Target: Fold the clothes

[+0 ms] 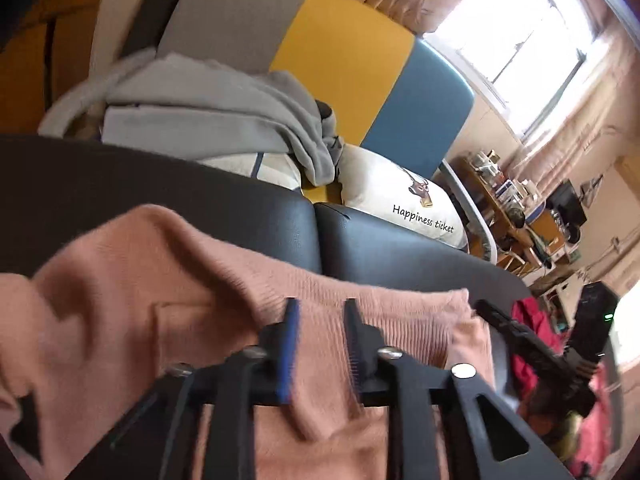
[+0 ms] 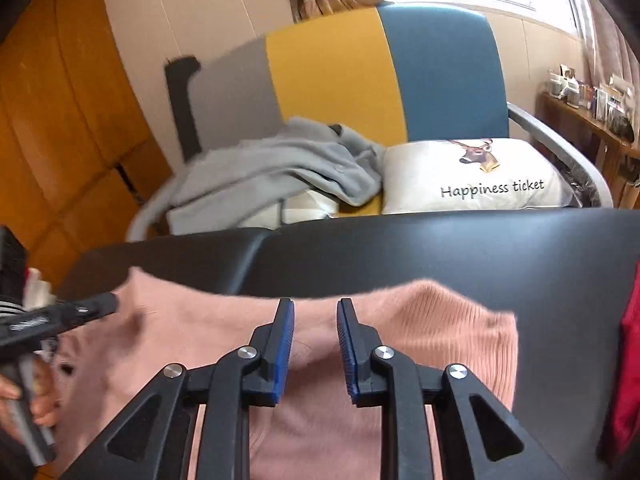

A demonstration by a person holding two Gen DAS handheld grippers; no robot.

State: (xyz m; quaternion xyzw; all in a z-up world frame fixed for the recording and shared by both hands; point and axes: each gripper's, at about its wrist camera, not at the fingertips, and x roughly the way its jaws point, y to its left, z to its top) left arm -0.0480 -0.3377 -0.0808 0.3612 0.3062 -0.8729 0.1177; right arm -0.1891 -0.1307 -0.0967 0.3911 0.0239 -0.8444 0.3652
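Observation:
A pink knit sweater [image 1: 140,300] lies spread on a black padded surface [image 1: 160,184]. My left gripper [image 1: 322,306] hovers just above the sweater's upper edge. Its blue-padded jaws stand a little apart, with only cloth showing below the gap. In the right wrist view, my right gripper [image 2: 315,308] hangs the same way over the sweater [image 2: 440,320], with its jaws parted and nothing pinched. Each gripper shows in the other's view: a black finger of the right one [image 1: 516,330] and a finger of the left one [image 2: 92,306], held by a hand [image 2: 40,400].
A red garment [image 1: 528,320] [image 2: 628,360] lies at the right end of the black surface [image 2: 440,248]. Behind it stands a grey, yellow and blue sofa [image 2: 340,72] with a grey garment [image 2: 280,160] and a white pillow [image 2: 480,176]. A cluttered shelf [image 2: 592,96] is at the far right.

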